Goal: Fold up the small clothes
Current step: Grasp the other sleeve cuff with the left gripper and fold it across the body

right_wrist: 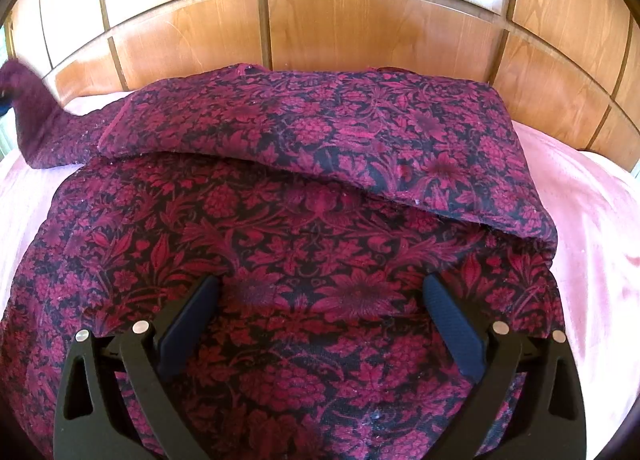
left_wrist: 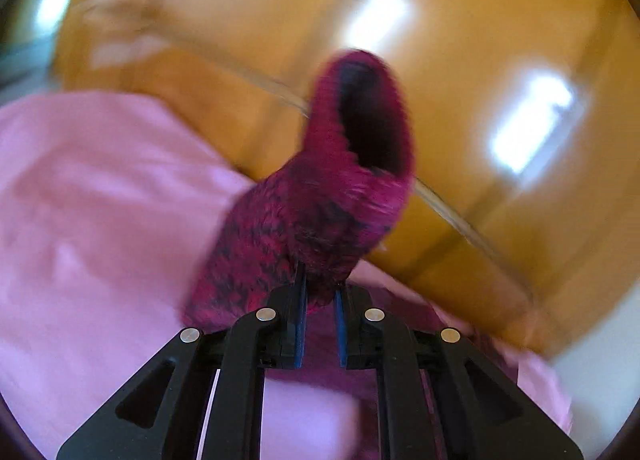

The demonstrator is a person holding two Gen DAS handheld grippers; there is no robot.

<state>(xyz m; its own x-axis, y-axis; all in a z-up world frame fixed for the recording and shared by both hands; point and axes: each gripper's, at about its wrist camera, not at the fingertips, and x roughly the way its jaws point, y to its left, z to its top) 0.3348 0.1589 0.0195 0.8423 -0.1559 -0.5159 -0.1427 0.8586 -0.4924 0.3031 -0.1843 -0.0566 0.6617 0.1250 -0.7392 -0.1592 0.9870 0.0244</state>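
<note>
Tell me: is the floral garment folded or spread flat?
Partly folded: the floral garment's top flap is doubled over; the left tongs lift its sleeve.

No legible text, no labels, no brand marks, no numbers, no signs in either wrist view, left view motion-blurred

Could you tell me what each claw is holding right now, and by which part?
Left claw pinches the garment's sleeve near the cuff; right claw is open, holding nothing.
</note>
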